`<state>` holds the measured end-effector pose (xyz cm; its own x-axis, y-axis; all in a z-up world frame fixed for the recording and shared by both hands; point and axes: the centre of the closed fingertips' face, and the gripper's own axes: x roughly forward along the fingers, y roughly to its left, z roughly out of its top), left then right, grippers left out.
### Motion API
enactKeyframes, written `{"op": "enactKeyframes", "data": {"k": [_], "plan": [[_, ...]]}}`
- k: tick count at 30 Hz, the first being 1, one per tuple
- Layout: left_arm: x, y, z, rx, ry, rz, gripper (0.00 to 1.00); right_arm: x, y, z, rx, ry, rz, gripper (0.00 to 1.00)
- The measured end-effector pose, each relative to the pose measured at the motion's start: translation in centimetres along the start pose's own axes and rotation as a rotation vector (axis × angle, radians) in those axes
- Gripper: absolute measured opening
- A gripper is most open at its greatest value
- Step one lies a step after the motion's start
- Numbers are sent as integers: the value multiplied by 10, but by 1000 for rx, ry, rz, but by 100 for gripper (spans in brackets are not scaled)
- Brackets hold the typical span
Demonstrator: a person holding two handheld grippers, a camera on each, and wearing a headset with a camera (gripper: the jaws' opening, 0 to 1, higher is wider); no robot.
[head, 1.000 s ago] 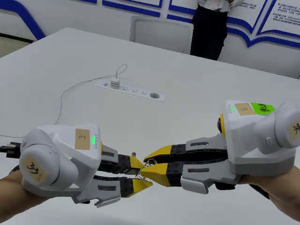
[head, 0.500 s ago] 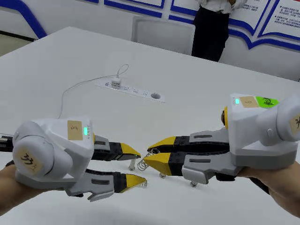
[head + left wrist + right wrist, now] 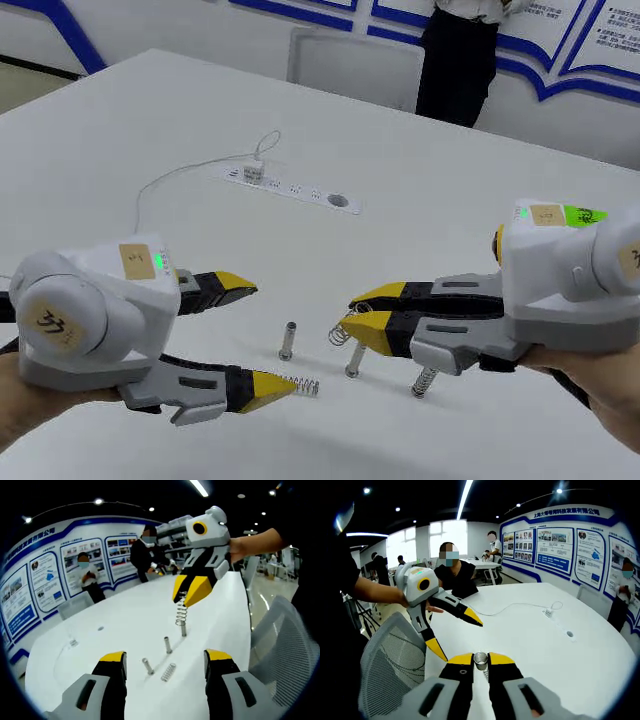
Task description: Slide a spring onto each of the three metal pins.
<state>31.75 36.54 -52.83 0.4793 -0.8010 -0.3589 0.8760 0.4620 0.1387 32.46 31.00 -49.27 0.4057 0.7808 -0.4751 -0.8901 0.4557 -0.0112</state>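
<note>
My right gripper is shut on a small steel spring, which hangs from its yellow tips just above the middle pin. Between my own jaws the spring shows end on. A bare pin stands to the left, and the right pin carries a spring. My left gripper is open and holds nothing, its jaws either side of the left pin. A loose spring lies by its lower jaw. From the left gripper I see the right gripper, the spring, pins and loose spring.
A white power strip with a plugged-in charger and cable lies further back on the white table. A grey chair and a standing person are beyond the far edge. People stand by the wall posters.
The two grippers were tip to tip; my left gripper has opened and drawn back to the left. The spring stays in the right gripper, and the pins now show between them.
</note>
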Motion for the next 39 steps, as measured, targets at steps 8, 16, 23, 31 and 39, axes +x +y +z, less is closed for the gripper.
{"op": "enactKeyframes", "data": {"k": [8,16,23,31,39], "plan": [[-5,11,-8,-82,8,46,75,1,-35,-16,40,42,-99,11],[-7,22,-8,-198,-29,96,83,9,-53,-32,64,82,-131,11],[-6,27,-13,-195,-20,102,91,18,-65,-45,84,114,-142,11],[-6,31,-23,-173,15,98,94,29,-75,-64,106,174,-153,11],[-10,33,-32,-191,36,102,94,34,-75,-74,112,212,-153,11]]}}
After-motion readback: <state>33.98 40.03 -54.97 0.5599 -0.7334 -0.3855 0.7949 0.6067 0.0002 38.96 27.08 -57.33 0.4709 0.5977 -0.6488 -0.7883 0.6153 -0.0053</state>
